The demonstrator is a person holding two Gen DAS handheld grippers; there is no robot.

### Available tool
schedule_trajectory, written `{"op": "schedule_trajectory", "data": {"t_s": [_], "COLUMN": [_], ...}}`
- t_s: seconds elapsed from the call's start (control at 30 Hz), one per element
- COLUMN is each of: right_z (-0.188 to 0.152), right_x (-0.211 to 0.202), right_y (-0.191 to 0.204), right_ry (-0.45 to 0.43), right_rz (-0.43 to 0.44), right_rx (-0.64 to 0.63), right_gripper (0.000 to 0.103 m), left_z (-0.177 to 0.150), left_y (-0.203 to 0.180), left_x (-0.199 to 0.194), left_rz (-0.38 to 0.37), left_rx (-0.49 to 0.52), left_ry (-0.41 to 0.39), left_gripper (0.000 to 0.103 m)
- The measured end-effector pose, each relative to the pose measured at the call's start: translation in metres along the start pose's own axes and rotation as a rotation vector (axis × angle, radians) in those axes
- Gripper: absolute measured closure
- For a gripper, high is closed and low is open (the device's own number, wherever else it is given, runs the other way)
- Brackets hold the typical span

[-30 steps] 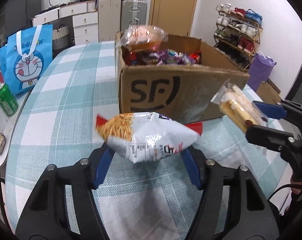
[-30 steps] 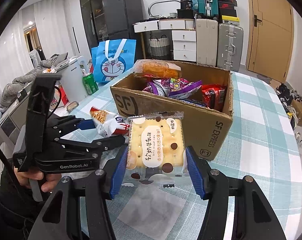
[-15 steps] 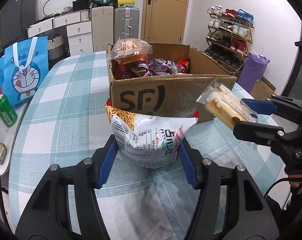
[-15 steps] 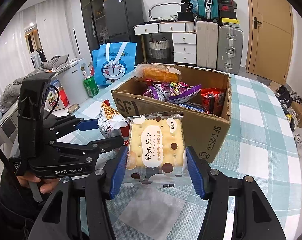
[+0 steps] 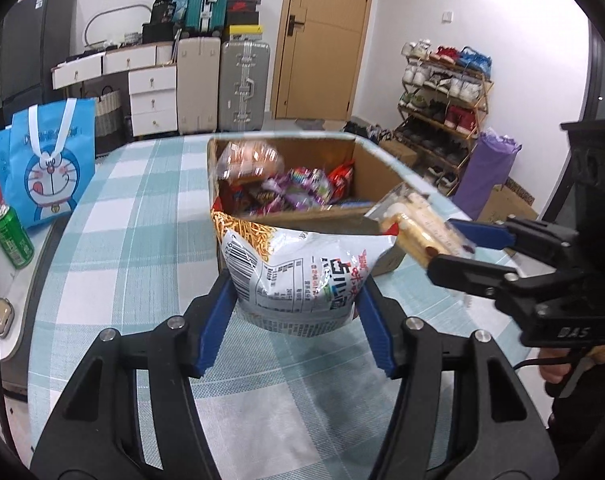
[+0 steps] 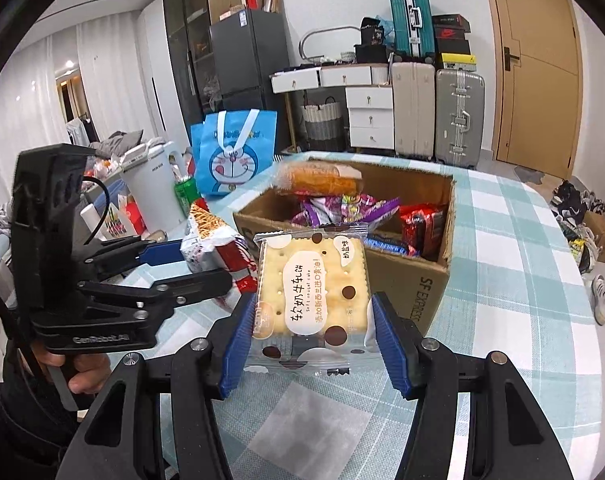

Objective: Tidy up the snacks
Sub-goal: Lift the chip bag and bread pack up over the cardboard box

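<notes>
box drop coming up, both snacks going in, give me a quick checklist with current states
1. Left gripper has the chip bag between its pads: ok.
2. Right gripper has the cracker pack held square: ok.
3. Box is open at the top: ok.
4. Room inside the box: ok on the near side, where a gap shows beside the red packet; the far corner is piled up under a bread pack.
5. Both snacks above the box rim: cannot tell, both are still on the near side of it.
6. Grippers apart from each other: ok, but close, so enter one at a time.
</notes>
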State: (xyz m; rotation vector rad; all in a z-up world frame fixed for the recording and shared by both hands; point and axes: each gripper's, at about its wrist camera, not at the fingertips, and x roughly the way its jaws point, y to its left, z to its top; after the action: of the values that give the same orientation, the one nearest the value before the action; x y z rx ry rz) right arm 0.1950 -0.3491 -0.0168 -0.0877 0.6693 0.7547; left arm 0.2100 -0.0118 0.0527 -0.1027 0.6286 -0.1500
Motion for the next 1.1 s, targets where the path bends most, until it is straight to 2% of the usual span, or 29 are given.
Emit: {"op": "schedule_trajectory", "data": {"t_s": [0.27,0.43,0.7,1.1], "right_z": [0.007,0.012,0.026,0.049], "right_x": [-0.013,-0.020,-0.009,0.024], "right_y": [-0.009,-0.019,-0.037,-0.058], "right_ry": [-0.061,-0.100,-0.109,-0.097], "right_rz": [-0.003,-0.016,-0.033,-0.025], "right_rx": [0.050,0.089,0.122,0.194], "right_gripper": [0.045,0.045,0.045,0.045], "left_z": [0.020,0.037,0.069,0.104], "left_y": [-0.006,-0.004,-0.003,-0.017], "left_x": [-0.028,-0.029,-0.006,0.045], "left_rz": [-0.009,-0.008,-0.001,0.025], "left_rx": [0.005,-0.019,-0.040,-0.008], "left_ry": [-0.064,-0.087,-0.073,-0.031], "left_gripper": [0.046,0.046,0.046,0.046]}}
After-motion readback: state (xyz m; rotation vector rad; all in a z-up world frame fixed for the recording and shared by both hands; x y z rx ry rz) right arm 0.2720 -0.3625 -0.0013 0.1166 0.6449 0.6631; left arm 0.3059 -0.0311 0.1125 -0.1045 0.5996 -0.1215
